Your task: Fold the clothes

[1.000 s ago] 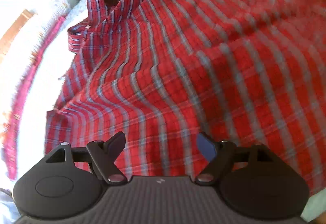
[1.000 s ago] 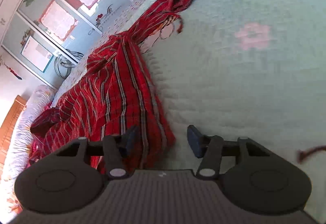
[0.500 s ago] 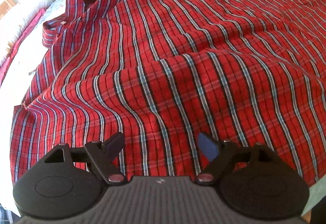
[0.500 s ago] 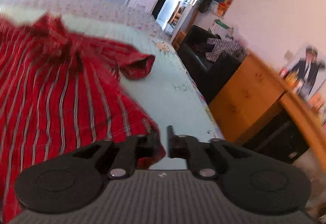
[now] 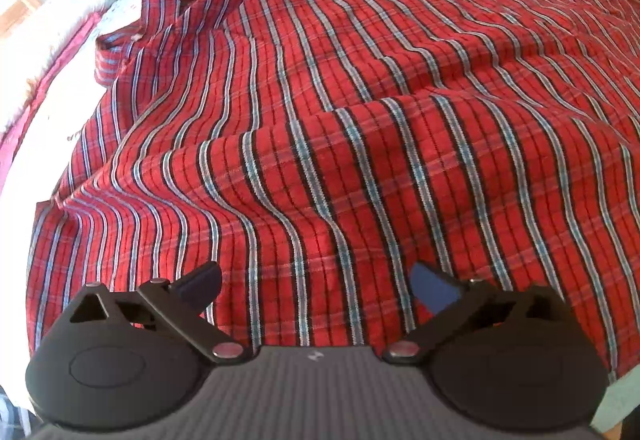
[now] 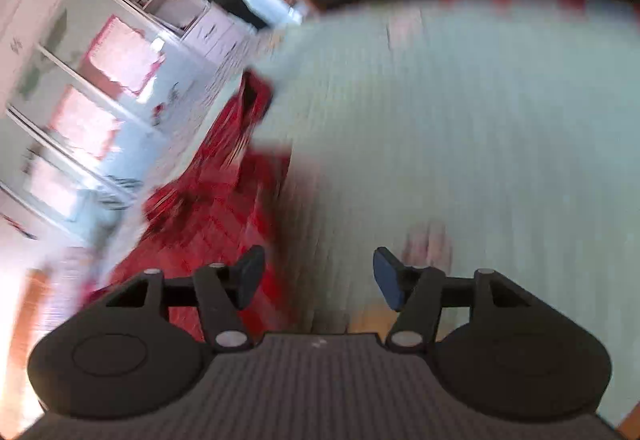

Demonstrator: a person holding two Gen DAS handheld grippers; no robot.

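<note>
The red plaid shirt (image 5: 360, 128) lies spread and rumpled across the pale green bed (image 6: 480, 128). The left hand-held gripper (image 5: 316, 282) hangs over its near hem, jaws just opened wide, grasping nothing. The right hand-held gripper (image 6: 318, 274), blurred, has just been opening too, with nothing between its jaws.

Red plaid cotton shirt (image 5: 360, 120) spread wide, rumpled ridges across middle; little bare bed beside it in left view. Right view, blurred: pale green textured bedspread (image 6: 480, 140) open ahead, shirt bunched at left.
</note>
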